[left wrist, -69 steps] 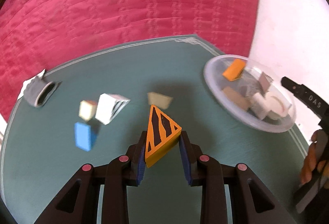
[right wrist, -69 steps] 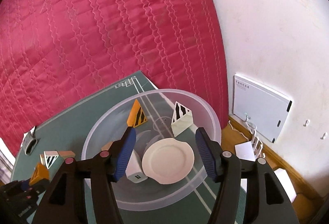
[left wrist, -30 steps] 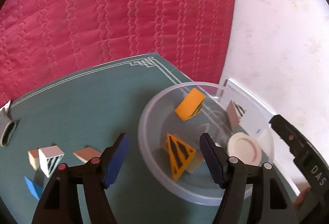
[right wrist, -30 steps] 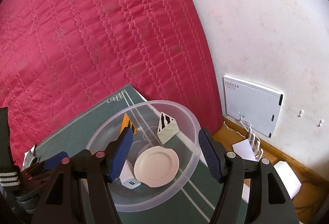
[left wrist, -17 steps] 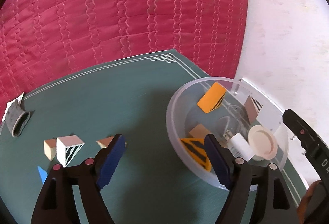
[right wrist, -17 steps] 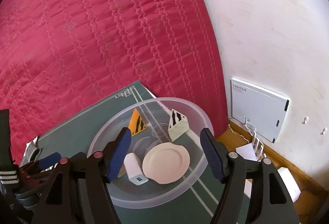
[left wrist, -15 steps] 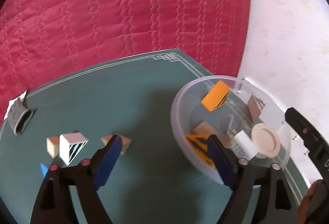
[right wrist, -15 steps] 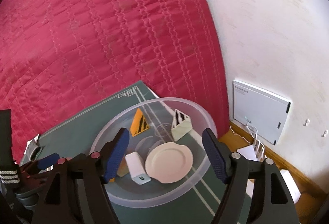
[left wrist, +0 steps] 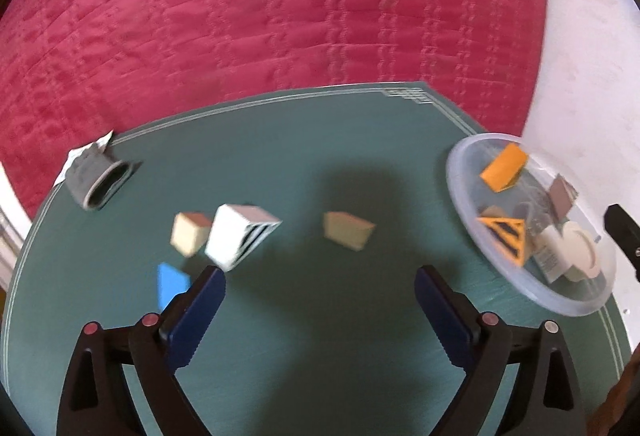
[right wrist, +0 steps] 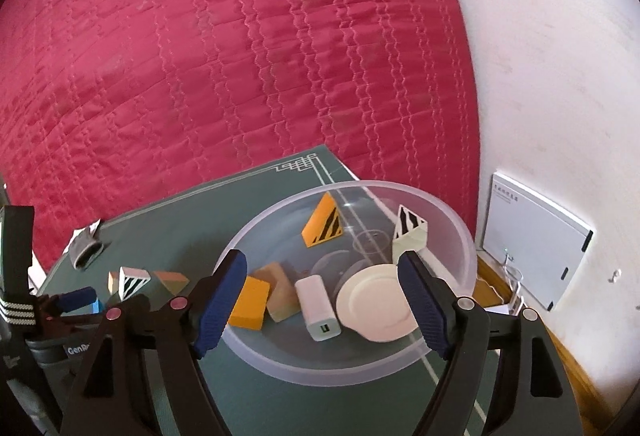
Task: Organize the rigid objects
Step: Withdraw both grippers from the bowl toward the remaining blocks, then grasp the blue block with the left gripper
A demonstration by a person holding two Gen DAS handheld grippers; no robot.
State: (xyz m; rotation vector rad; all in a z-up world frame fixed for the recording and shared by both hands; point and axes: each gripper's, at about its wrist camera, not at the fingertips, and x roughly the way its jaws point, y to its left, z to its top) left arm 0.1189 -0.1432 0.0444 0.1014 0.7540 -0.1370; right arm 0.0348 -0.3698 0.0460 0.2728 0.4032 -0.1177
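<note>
I see the bowl (left wrist: 460, 188) at the mat's (left wrist: 320, 356) right edge, blocks (left wrist: 240, 236) left of centre, a holder (left wrist: 96, 180) at its far-left corner.

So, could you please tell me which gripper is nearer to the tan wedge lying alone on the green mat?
Left. The left gripper is open just short of the tan wedge, facing it. The right gripper is open over the clear bowl, well off to the side.

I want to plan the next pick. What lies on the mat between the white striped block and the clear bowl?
In the left wrist view, one tan wedge block lies between the white striped block and the clear bowl; elsewhere only bare green mat.
</note>
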